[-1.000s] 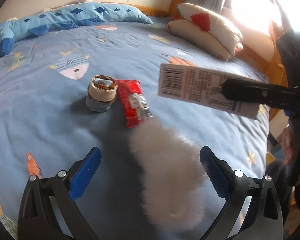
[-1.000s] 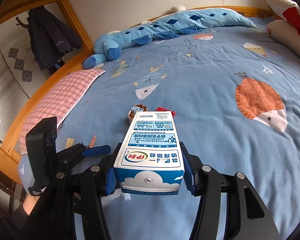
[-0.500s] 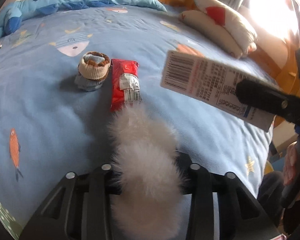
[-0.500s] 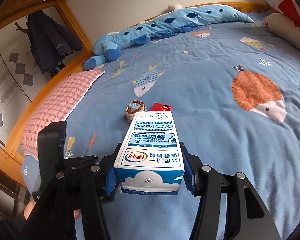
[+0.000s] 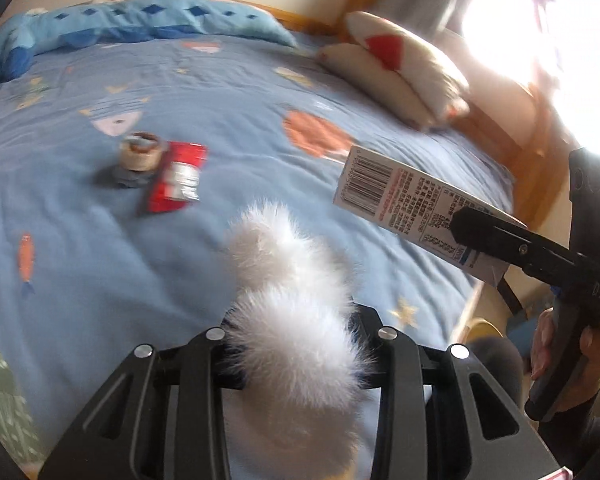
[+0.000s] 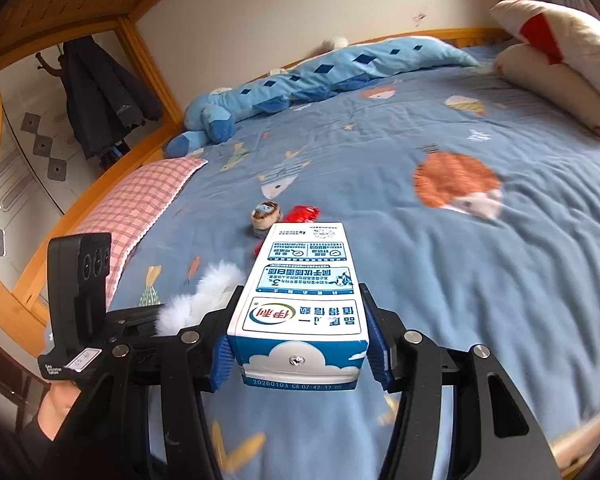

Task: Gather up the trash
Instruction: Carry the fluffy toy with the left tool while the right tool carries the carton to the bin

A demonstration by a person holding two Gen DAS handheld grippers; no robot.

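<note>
L wrist view: left gripper [image 5: 296, 344] has its jaws clamped on a white fluffy thing [image 5: 292, 300], prob a fur pompom or tail, which sticks out fwd past the tips and looks lifted above the blue fish-print bedspread [image 5: 100, 264]. Further back on the spread lie a red snack wrapper [image 5: 176, 178] and, touching its left edge, a small round paper cup [image 5: 140, 154] w/ something brown inside; both blurred. On the right, the right gripper [image 5: 484, 236] holds a milk carton [image 5: 404, 196], barcode side facing the cam, w/ a hand [image 5: 560, 344] on its grip. White pillow w/ red patch [image 5: 396, 64] sits near the headboard corner. R wrist view: right gripper [image 6: 298, 340] w/ blue pads pressed on both sides of the carton [image 6: 304, 292], held off the bed. Left gripper [image 6: 172, 320] w/ the fluff [image 6: 204, 296] just beside it on the left. Cup [image 6: 265, 216] & wrapper [image 6: 302, 214] lie past the carton. A long blue plush [image 6: 300, 80] lies along the far edge, a pink checked pillow [image 6: 140, 200] at left.
</note>
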